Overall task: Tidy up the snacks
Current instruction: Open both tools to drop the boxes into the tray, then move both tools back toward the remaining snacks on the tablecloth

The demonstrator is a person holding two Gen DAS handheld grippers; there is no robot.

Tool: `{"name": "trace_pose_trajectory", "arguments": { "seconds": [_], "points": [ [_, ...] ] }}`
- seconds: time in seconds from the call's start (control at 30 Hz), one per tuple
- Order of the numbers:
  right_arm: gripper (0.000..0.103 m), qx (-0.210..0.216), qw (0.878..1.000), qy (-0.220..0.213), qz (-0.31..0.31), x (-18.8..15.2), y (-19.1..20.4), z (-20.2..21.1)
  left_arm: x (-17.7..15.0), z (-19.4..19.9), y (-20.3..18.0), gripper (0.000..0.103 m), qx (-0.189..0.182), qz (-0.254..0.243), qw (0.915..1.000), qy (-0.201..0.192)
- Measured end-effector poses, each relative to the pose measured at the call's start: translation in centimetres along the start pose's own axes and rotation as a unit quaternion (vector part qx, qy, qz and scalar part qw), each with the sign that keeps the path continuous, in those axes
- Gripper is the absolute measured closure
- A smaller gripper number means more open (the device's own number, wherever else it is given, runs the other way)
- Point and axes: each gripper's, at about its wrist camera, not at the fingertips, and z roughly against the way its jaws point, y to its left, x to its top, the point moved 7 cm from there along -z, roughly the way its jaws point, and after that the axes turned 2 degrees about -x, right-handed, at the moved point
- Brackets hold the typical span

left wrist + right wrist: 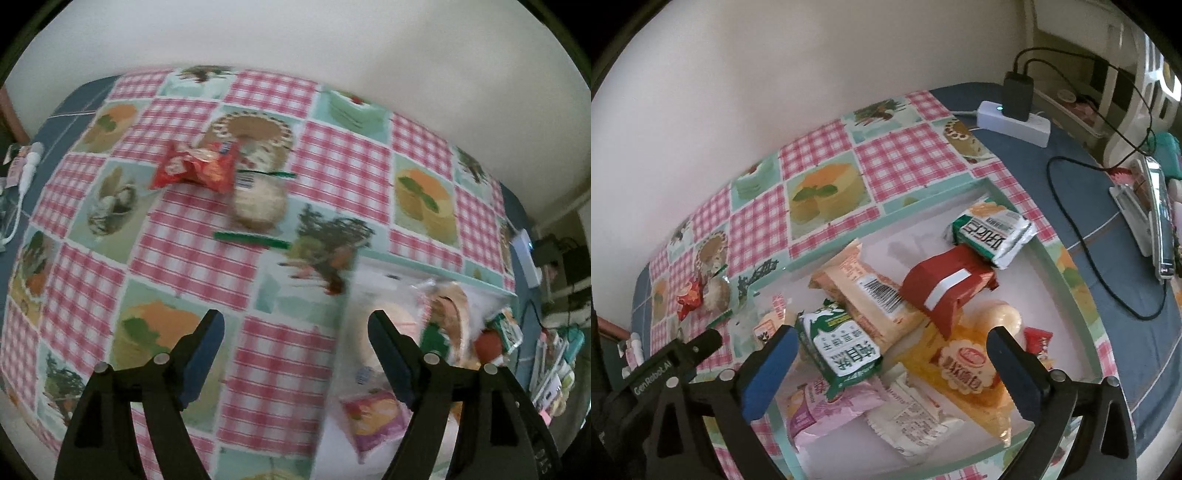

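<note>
Snacks (846, 350): crinkly foil packets | tray (1067, 280): rectangular | left claw (295, 332), right claw (892, 345): apart, empty

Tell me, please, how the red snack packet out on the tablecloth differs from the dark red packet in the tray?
The red snack packet lies on the bare tablecloth, outside the tray; the dark red packet lies inside it, on top of other snacks. The first is bright orange-red with printed pictures and looks crumpled; the second shows a plain, folded face with one white stripe. Both are sealed wrappers that neither claw touches.
</note>
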Motion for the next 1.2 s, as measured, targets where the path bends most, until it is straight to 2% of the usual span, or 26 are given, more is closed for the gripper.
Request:
{"name": "trace_pose_trajectory", "arguments": {
  "seconds": [0.07, 0.17, 0.33, 0.7, 0.8, 0.93, 1.2],
  "points": [
    [0.000, -0.003, 1.000, 0.003, 0.004, -0.2, 0.3, -0.2, 0.3, 0.1, 1.3, 0.018, 0.014, 0.008, 0.9998, -0.008],
    [0.000, -0.007, 1.000, 0.006, 0.007, -0.5, 0.7, -0.6, 0.8, 0.2, 2.8, 0.017, 0.028, 0.019, 0.9993, -0.016],
    [0.000, -0.011, 1.000, 0.000, 0.022, -0.7, 1.7, -0.8, 1.0, 0.4, 4.2, 0.017, 0.034, 0.035, 0.9986, -0.020],
    [0.000, -0.010, 0.996, -0.074, 0.048, 0.7, 3.4, 1.5, 1.6, 1.3, 4.6, 0.017, 0.051, 0.016, 0.9981, -0.030],
    [0.000, -0.006, 0.993, -0.096, 0.075, 0.8, 5.2, 2.3, 2.2, 2.4, 5.0, 0.017, 0.061, 0.006, 0.9971, -0.045],
    [0.000, -0.005, 0.988, -0.101, 0.113, 0.0, 7.7, 2.0, 3.0, 3.5, 6.7, 0.017, 0.082, 0.000, 0.9949, -0.060],
    [0.000, -0.001, 0.977, -0.098, 0.187, -2.6, 13.1, 1.0, 3.3, 3.0, 12.5, 0.017, 0.092, 0.047, 0.9935, -0.047]
  ]
}}
